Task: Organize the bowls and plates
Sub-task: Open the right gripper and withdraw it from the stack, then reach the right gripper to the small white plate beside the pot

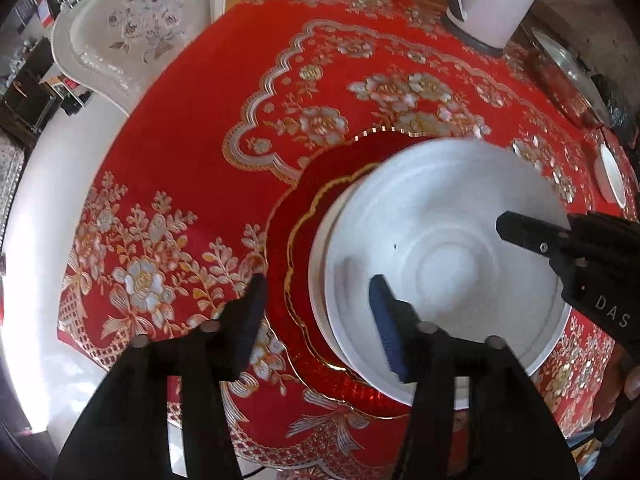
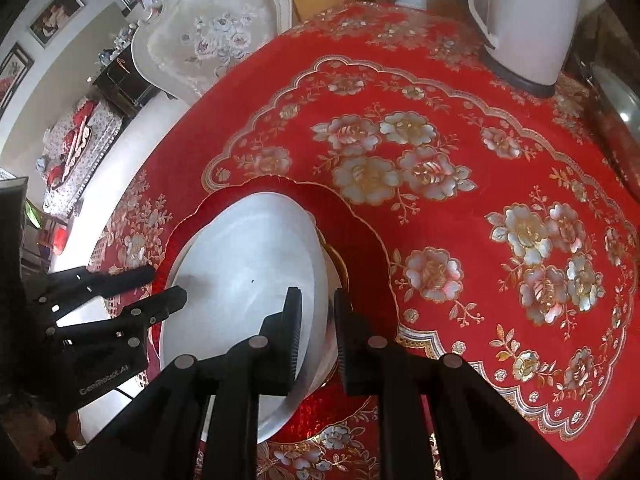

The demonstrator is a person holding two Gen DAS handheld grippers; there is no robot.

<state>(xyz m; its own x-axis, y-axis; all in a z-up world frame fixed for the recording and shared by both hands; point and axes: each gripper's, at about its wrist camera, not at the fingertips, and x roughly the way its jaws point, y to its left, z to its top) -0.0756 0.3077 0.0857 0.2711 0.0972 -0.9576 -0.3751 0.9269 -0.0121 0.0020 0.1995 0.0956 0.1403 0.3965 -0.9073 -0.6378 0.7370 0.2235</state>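
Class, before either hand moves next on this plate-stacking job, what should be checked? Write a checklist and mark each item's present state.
1. Left tongs open: ok. Their fingers stand wide apart, one on either side of the white plate's rim, without pressing on it.
2. Right tongs gripping that rim: cannot tell. The fingers sit close on either side, but contact is hidden.
3. White plate on the red plate: ok.
4. White plate lying level: cannot tell.
5. Nearby cloth free of obstacles: ok. The kettle stands far across the table.
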